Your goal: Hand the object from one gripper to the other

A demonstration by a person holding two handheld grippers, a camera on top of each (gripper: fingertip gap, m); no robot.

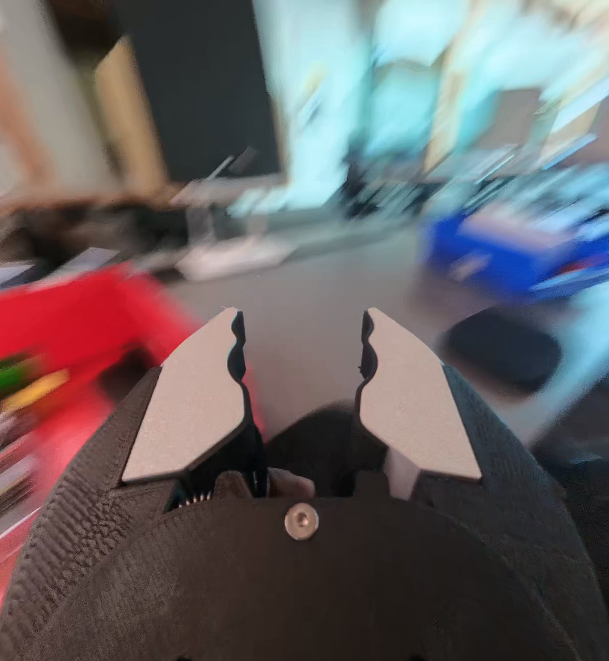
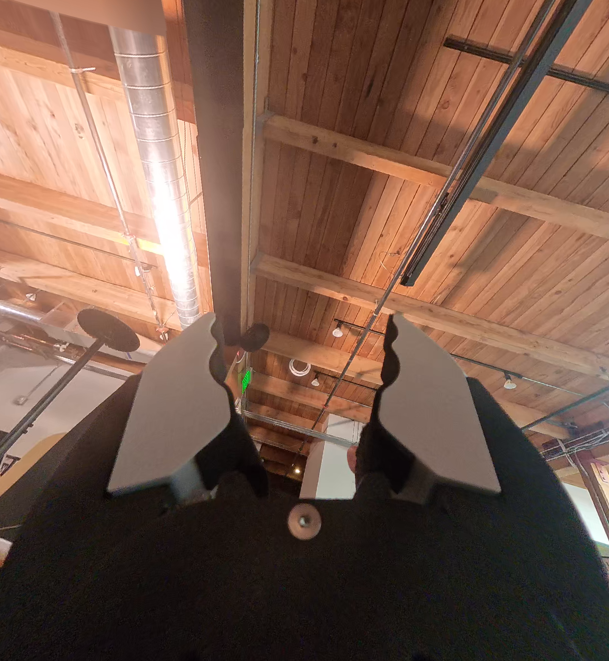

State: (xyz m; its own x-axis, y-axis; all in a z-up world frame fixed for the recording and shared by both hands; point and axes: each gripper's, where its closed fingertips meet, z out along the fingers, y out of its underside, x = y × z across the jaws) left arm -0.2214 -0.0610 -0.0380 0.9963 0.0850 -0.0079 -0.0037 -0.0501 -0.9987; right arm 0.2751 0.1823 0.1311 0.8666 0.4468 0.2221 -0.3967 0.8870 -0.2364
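Observation:
My left gripper (image 1: 303, 314) is open and empty, its grey fingers apart over a grey table (image 1: 313, 304). The left wrist view is heavily motion-blurred. A red bin (image 1: 63, 322) with blurred coloured things inside lies to the left of the fingers. A dark flat object (image 1: 503, 347) lies on the table to the right. My right gripper (image 2: 303, 318) is open and empty and points straight up at a wooden plank ceiling (image 2: 403, 161). No object sits between either pair of fingers. Neither gripper shows in the other's view.
A blue bin (image 1: 510, 250) stands at the back right of the table. Blurred clutter and bright windows fill the far side. In the right wrist view a metal duct (image 2: 156, 161), a dark beam (image 2: 217, 143) and a black light track (image 2: 492, 143) run overhead.

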